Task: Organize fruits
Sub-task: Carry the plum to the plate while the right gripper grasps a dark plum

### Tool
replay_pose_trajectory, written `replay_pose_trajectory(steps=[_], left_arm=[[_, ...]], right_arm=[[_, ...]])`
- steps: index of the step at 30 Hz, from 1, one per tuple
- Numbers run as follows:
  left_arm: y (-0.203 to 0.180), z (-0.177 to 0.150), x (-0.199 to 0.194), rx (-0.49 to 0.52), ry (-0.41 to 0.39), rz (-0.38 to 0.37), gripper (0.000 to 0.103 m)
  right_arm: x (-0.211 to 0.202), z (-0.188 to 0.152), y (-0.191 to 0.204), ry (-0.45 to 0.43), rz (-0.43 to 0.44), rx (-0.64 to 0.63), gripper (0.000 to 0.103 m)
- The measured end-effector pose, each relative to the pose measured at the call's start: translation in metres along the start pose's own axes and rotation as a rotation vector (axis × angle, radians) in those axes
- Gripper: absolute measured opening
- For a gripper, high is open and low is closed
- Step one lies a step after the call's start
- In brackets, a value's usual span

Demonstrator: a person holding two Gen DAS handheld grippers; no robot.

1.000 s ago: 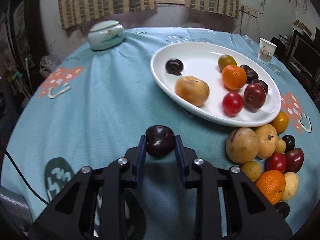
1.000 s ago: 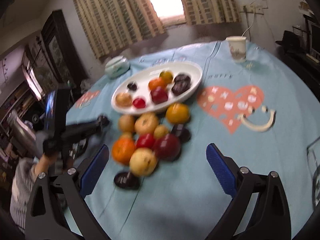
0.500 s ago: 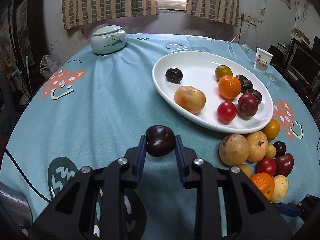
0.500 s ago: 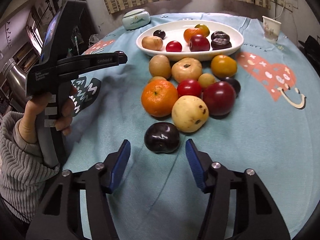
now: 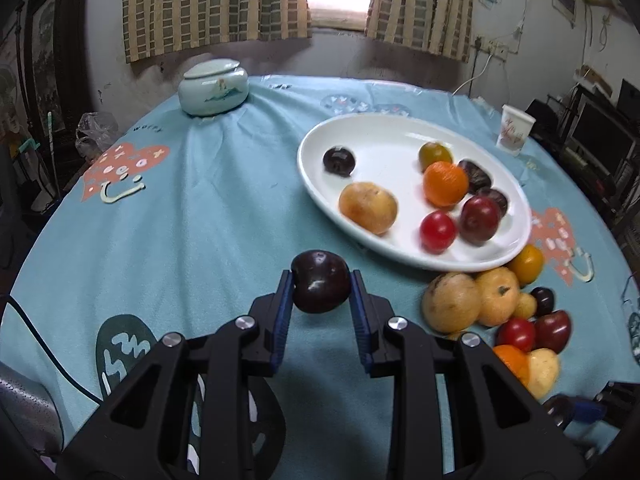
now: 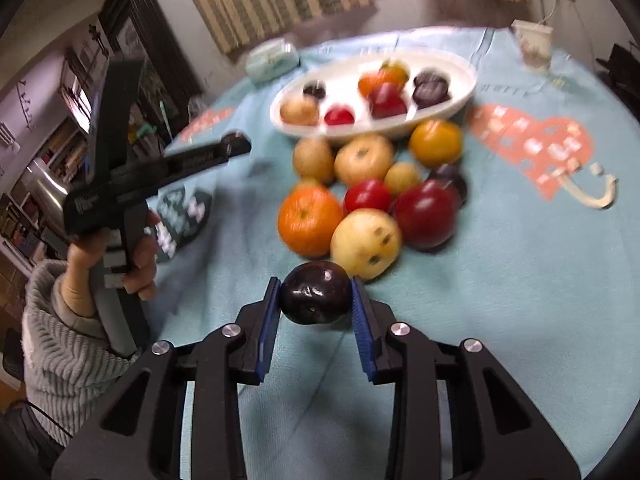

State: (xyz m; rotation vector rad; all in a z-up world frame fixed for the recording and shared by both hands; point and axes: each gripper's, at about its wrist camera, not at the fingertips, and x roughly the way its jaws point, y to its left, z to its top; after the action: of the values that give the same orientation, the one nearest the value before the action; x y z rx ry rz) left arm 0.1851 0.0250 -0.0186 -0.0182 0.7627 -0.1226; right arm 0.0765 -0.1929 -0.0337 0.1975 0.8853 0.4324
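the left gripper (image 5: 321, 280) is clamped on a dark purple round plum (image 5: 321, 286), held above the light blue tablecloth (image 5: 192, 216) near the white oval plate (image 5: 384, 152). the right gripper's (image 6: 316, 294) jaws have just been closing and now pinch another dark plum (image 6: 315, 298) beside the loose fruit pile (image 6: 372, 196).

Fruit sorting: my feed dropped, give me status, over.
Left gripper shut on a dark plum. Right gripper just closed on another dark plum. White plate part filled. Nothing blocking.
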Motion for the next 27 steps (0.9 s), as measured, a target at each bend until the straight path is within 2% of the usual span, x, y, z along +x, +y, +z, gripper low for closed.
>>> replay_pose_trajectory(steps=[3, 6, 8, 10, 12, 17, 23, 24, 25, 26, 27], left_arm=[[-0.006, 0.020, -0.010, -0.002, -0.036, -0.005, 0.028], [-0.017, 0.050, -0.016, -0.008, -0.075, -0.003, 0.028], [-0.027, 0.067, -0.012, -0.015, -0.092, -0.003, 0.028], [-0.038, 0.077, 0.000, -0.013, -0.088, 0.004, 0.028], [-0.046, 0.083, 0.018, -0.015, -0.070, 0.011, 0.028], [-0.056, 0.082, 0.062, 0.019, -0.005, 0.033, 0.028], [-0.058, 0.071, 0.087, 0.048, 0.050, 0.037, 0.030], [-0.059, 0.070, 0.087, 0.057, 0.041, 0.045, 0.036], [-0.060, 0.070, 0.086, 0.065, 0.035, 0.054, 0.053], [-0.060, 0.070, 0.084, 0.069, 0.023, 0.063, 0.062], [-0.061, 0.069, 0.081, 0.071, 0.004, 0.077, 0.071]], right_arm=[[-0.034, 0.028, -0.009, -0.109, -0.050, -0.015, 0.035], [-0.059, 0.077, -0.017, -0.229, -0.106, -0.023, 0.035], [-0.065, 0.104, -0.021, -0.292, -0.132, -0.019, 0.035], [-0.053, 0.131, -0.029, -0.325, -0.155, -0.006, 0.035], [-0.029, 0.148, -0.038, -0.317, -0.155, 0.014, 0.035], [0.040, 0.167, -0.064, -0.212, -0.155, 0.046, 0.035], [0.073, 0.165, -0.074, -0.134, -0.161, 0.038, 0.036], [0.077, 0.164, -0.074, -0.118, -0.162, 0.035, 0.036], [0.078, 0.164, -0.075, -0.113, -0.169, 0.039, 0.038], [0.077, 0.164, -0.075, -0.116, -0.182, 0.042, 0.060], [0.075, 0.162, -0.074, -0.128, -0.198, 0.039, 0.075]])
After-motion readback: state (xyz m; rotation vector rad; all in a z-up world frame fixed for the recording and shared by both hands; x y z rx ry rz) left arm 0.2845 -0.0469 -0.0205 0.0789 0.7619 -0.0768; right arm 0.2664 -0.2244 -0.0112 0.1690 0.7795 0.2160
